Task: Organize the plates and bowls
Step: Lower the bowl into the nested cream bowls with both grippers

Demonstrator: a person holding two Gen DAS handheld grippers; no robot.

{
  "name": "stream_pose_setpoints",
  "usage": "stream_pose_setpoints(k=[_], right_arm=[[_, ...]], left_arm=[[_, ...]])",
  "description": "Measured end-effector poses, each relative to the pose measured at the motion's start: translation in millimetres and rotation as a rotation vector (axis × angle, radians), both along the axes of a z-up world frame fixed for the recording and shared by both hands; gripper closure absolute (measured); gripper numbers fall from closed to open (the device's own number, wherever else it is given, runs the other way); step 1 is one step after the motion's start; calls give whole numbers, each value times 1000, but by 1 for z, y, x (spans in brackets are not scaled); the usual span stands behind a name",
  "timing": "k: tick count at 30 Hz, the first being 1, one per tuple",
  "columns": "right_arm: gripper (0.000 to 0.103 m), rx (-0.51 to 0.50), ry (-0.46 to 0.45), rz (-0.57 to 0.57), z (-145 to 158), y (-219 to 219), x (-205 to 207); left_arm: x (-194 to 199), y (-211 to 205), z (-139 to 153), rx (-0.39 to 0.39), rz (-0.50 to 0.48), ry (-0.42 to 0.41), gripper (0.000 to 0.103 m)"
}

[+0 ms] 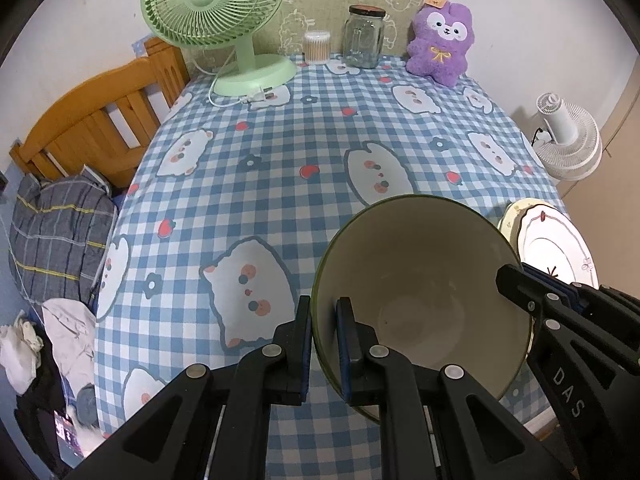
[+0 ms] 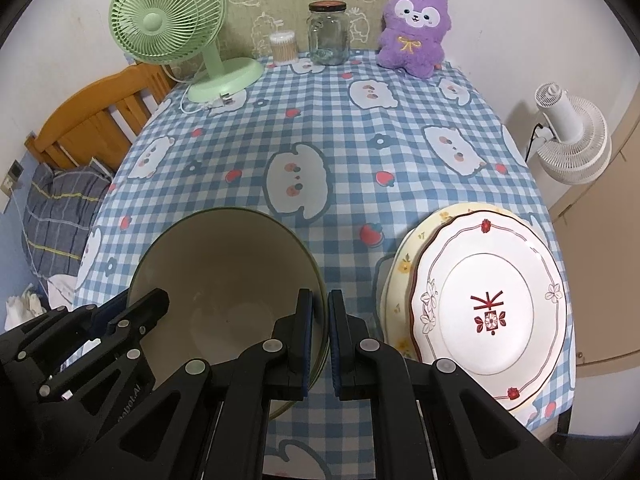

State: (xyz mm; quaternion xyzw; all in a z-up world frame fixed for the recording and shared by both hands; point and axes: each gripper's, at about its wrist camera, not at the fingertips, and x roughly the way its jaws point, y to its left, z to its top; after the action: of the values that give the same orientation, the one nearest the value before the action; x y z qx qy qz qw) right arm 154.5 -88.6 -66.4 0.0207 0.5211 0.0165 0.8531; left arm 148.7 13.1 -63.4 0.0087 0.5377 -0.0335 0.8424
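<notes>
A large bowl [image 1: 420,280] [image 2: 224,264], cream inside with a dark green rim, sits low over the checked tablecloth near the table's front edge. My left gripper [image 1: 324,344] is shut on its left rim, one pad inside and one outside. My right gripper [image 2: 322,340] is shut on the opposite rim in the same way. Each view also shows the other gripper's fingers at the far side of the bowl. To the right of the bowl, a white plate with red trim [image 2: 492,304] [image 1: 556,244] lies on a cream flowered plate [image 2: 404,264].
Along the table's back edge stand a green desk fan [image 2: 168,28], a box of cotton swabs [image 2: 283,48], a glass jar [image 2: 327,34] and a purple plush toy [image 2: 414,28]. A white fan [image 2: 572,140] stands off the table at right. A wooden bed frame [image 1: 96,120] is at left.
</notes>
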Motion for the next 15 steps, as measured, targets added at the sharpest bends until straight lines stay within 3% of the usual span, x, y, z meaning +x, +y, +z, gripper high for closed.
stream_pose_setpoints(k=[10, 13, 15], right_arm=[[89, -15, 9, 7, 0, 2, 0], [80, -9, 18, 20, -1, 4, 1], [65, -6, 24, 19, 0, 6, 1]], left_arm=[[-1, 1, -3, 0, 11, -1, 94], [-2, 2, 0, -4, 24, -10, 90], [-1, 3, 3, 3, 33, -25, 75]])
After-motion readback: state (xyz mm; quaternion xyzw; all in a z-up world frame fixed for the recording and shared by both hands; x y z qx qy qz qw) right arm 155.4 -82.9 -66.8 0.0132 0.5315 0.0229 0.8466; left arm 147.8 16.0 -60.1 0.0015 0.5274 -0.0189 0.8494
